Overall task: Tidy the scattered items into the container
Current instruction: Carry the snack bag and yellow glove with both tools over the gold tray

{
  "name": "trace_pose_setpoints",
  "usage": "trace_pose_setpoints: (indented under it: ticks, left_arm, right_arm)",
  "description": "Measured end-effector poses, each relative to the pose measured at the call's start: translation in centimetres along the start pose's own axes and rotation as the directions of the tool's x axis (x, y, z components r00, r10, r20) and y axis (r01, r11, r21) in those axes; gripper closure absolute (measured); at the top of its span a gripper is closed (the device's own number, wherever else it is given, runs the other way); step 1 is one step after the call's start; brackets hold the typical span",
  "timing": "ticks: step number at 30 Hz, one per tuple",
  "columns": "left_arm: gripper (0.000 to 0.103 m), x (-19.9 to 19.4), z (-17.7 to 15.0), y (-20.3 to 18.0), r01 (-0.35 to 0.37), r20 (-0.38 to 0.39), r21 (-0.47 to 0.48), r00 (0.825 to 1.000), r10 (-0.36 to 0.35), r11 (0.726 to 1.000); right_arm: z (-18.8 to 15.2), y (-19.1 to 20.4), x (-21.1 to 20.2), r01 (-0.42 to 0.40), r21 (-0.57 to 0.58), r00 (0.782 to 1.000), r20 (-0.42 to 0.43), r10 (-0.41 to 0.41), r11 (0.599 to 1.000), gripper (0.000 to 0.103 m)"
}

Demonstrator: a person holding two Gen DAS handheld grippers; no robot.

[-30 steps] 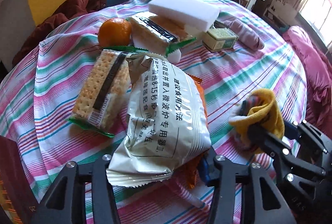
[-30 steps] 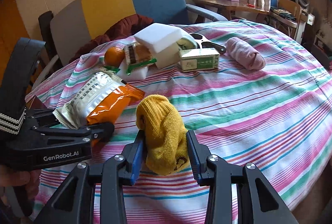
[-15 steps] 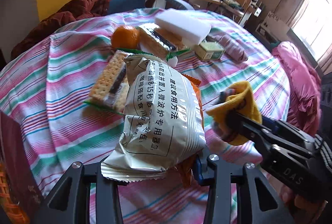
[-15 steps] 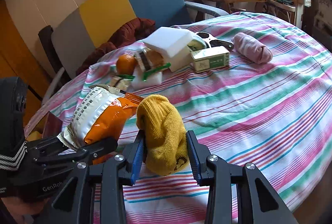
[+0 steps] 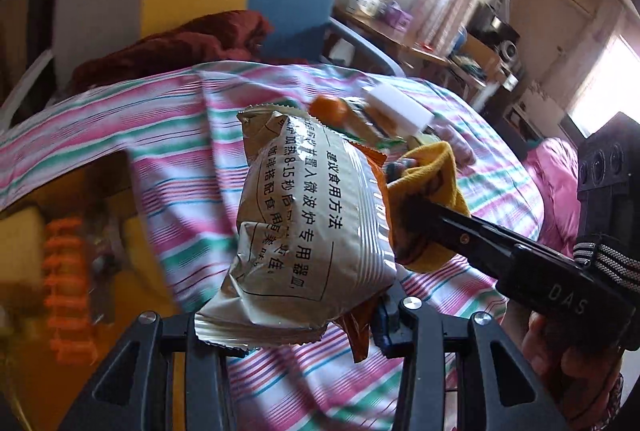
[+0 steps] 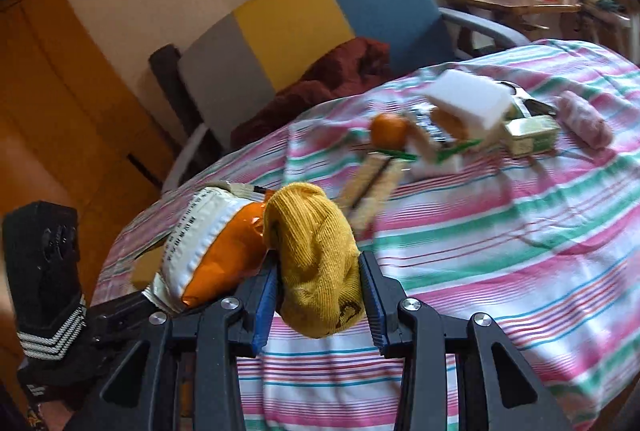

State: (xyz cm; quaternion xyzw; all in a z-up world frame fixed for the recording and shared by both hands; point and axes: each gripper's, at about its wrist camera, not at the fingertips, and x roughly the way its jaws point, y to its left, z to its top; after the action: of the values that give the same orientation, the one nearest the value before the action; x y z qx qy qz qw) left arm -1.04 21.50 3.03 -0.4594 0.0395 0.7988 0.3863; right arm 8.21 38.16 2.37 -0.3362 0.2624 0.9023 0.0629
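While both tongs are loaded and off the cloth, nothing can be seen to have reached the container yet. The left tongs [image 5: 308, 327] are clamped on the lower end of a puffy silver-and-orange foil snack packet [image 5: 308, 231] with printed black text, held up above the pink, green and white striped tablecloth covering the round surface [image 6: 520, 251]. The right tongs [image 6: 320, 295] pinch a rolled mustard-yellow ribbed sock [image 6: 316, 255] just right of the packet, the two loads almost touching. At the far left of the left wrist view, below the surface's edge, lies a blurred patch of orange and yellow [image 5: 68, 279]; it may be the container, but I cannot tell. Left behind on the far side of the cloth are a round orange fruit [image 6: 388, 129], clear-wrapped cracker packs [image 6: 372, 183], a white foam block [image 6: 468, 101], a small pale green box [image 6: 532, 135] and a rolled pink cloth [image 6: 584, 123]. By my judgement the job is at an early stage: two items in transit, at least five waiting.
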Motion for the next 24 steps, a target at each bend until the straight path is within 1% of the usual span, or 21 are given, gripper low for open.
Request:
trace_pose_setpoints:
  ticks: [2,5,9,14,19,21,22,23,24]
  left_arm:
    - [0.060,-1.3,-0.5,1.8,-0.010,0.018,-0.044,1.000,0.011,0.999]
    - [0.060,-3.3,-1.8,4.5,-0.039,0.040,-0.095,0.998,0.043,0.995]
    - [0.060,-5.5,-3.9,8.0,-0.093,0.049,-0.159,0.994,0.102,0.983]
    - [0.060,-7.8,-7.0,13.1,-0.162,0.037,-0.279,0.983,0.179,0.946]
    - [0.059,-9.2,-9.2,17.0,-0.237,0.020,-0.362,0.965,0.262,0.902]
    - [0.056,-9.3,-9.7,18.1,-0.265,-0.008,-0.379,0.959,0.283,0.887]
    - [0.052,-9.3,-9.9,18.6,-0.284,-0.025,-0.389,0.954,0.298,0.876]
    - [0.043,-9.3,-10.1,19.1,-0.311,-0.043,-0.402,0.946,0.322,0.861]
    - [0.039,-9.6,-10.5,19.6,-0.328,-0.054,-0.410,0.940,0.337,0.851]
  right_arm:
    - [-0.1,1.8,0.6,-0.021,-0.033,1.000,-0.015,0.021,0.999,0.063]
    - [-0.3,4.5,1.9,-0.076,-0.066,0.996,-0.056,0.073,0.995,0.063]
    - [-1.2,8.8,3.9,-0.146,-0.123,0.984,-0.122,0.131,0.982,0.063]
    - [-2.8,14.4,6.8,-0.230,-0.213,0.958,-0.219,0.183,0.950,0.063]
    - [-4.3,18.8,10.2,-0.306,-0.239,0.922,-0.318,0.223,0.922,0.063]
    - [-4.9,20.2,11.4,-0.320,-0.237,0.911,-0.343,0.229,0.918,0.063]
    - [-5.1,20.8,12.1,-0.332,-0.225,0.903,-0.358,0.239,0.916,0.063]
    - [-5.3,21.4,12.7,-0.342,-0.217,0.896,-0.368,0.248,0.914,0.061]
    - [-5.5,21.8,13.4,-0.342,-0.215,0.894,-0.373,0.246,0.915,0.059]
